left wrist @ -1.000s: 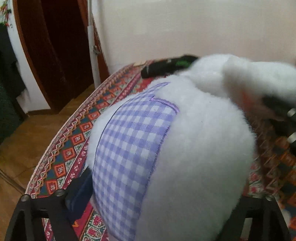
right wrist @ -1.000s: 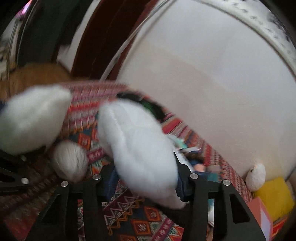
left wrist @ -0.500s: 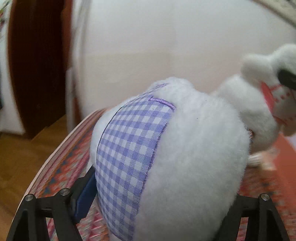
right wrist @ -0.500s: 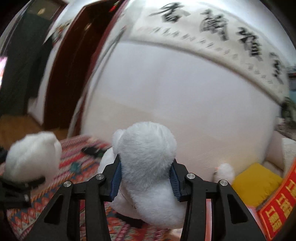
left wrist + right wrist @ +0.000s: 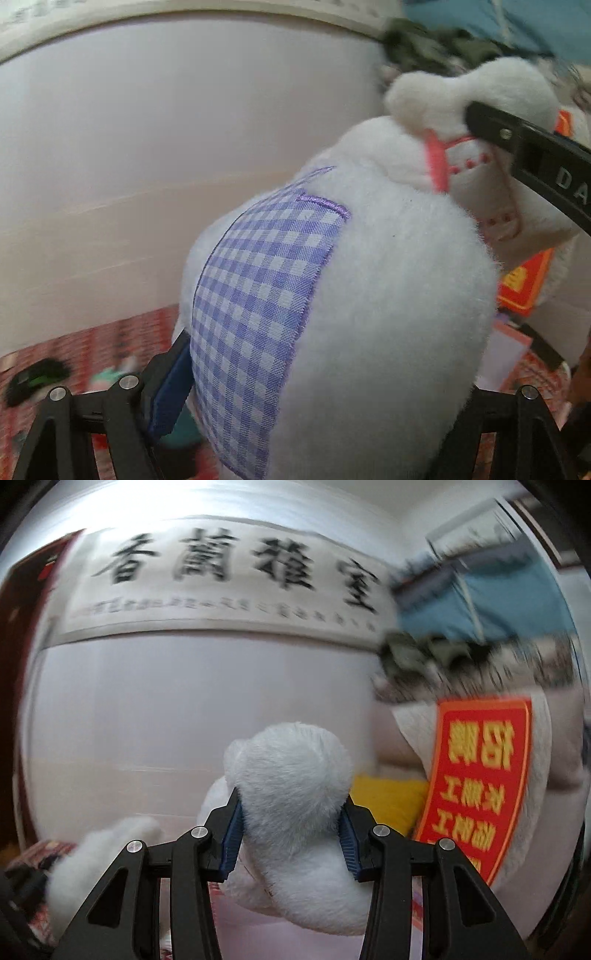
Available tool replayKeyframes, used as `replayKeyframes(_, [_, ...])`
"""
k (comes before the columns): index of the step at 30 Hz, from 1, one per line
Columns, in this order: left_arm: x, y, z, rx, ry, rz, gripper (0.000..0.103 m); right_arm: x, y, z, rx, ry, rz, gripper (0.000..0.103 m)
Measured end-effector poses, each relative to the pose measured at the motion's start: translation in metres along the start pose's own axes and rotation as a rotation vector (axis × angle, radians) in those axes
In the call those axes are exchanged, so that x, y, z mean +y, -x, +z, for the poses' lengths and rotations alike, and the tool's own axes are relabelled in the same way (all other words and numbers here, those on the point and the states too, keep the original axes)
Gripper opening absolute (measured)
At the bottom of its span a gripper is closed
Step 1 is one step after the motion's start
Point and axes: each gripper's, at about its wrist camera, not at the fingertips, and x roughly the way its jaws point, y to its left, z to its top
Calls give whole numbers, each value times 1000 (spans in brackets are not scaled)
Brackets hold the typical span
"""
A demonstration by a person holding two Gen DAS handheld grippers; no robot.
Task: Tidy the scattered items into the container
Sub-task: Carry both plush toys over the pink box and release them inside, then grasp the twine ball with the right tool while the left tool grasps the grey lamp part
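White plush toy (image 5: 388, 295) clamped between left gripper (image 5: 321, 398) pads, white plush limb (image 5: 291, 786) pinched in right gripper (image 5: 290, 834), both held aloft

Home: calligraphy scroll (image 5: 229, 579), patterned rug (image 5: 110, 343).

In the left wrist view, the plush toy (image 5: 369, 314) sits between the jaws of the left gripper (image 5: 325, 417) and fills the centre. The right gripper (image 5: 532, 158) reaches in from 2 o'clock and clasps the toy's upper part. The patterned rug (image 5: 110, 339) lies below at 8 o'clock, with a dark object (image 5: 37, 376) on it. In the right wrist view, the scroll (image 5: 229, 587) hangs on the wall at 12 o'clock, and the banner (image 5: 480, 782) stands at 3 o'clock, behind the toy.
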Motion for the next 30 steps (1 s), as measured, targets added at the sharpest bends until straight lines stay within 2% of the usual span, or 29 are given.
replayKeyframes(1, [-13, -13, 2, 9, -13, -21, 83, -11, -5, -2, 9, -29, 4, 52])
replayKeyframes(3, [-34, -43, 0, 63, -55, -83, 90, -32, -16, -5, 27, -86, 12, 67])
replayKeyframes(4, [-45, -58, -2, 91, -74, -114, 93, -42, -22, -6, 36, -115, 16, 77])
replayKeyframes(5, [-52, -72, -4, 133, -71, -136, 93, -53, -27, -8, 45, -144, 20, 98])
replayKeyframes(6, [-50, -76, -5, 142, -56, -154, 93, -63, -33, -10, 54, -172, 24, 103])
replayKeyframes(8, [-41, -76, -5, 143, -31, -172, 95, -85, -44, -13, 72, -230, 32, 103])
replayKeyframes(12, [-22, -50, 3, 62, -30, -150, 100, -127, -65, -19, 108, -345, 48, 103])
replayKeyframes(14, [13, -39, 12, 41, -25, -126, 101, -123, -61, -11, 118, -335, 65, 103])
replayKeyframes(17, [64, -14, 9, 34, 7, -61, 102, -90, -44, 17, 122, -273, 133, 103])
replayKeyframes(19, [104, 15, -11, 48, 62, 12, 103, -56, -33, 24, 126, -221, 201, 103])
replayKeyframes(20, [124, 30, -21, 56, 90, 49, 103, -37, -28, 26, 129, -194, 237, 103])
replayKeyframes(23, [176, 60, -80, 142, 183, 154, 103, 33, -25, 18, 182, -110, 404, 103])
replayKeyframes(25, [211, 79, -121, 213, 250, 229, 103, 84, -27, 0, 267, -69, 534, 103])
replayKeyframes(27, [242, 100, -170, 279, 362, 295, 103, 137, -30, -25, 374, -56, 677, 103])
replayKeyframes(28, [255, 109, -194, 309, 426, 295, 103, 169, -33, -44, 440, -61, 766, 103])
replayKeyframes(30, [263, 111, -226, 343, 491, 295, 103, 226, -37, -84, 579, -64, 911, 103])
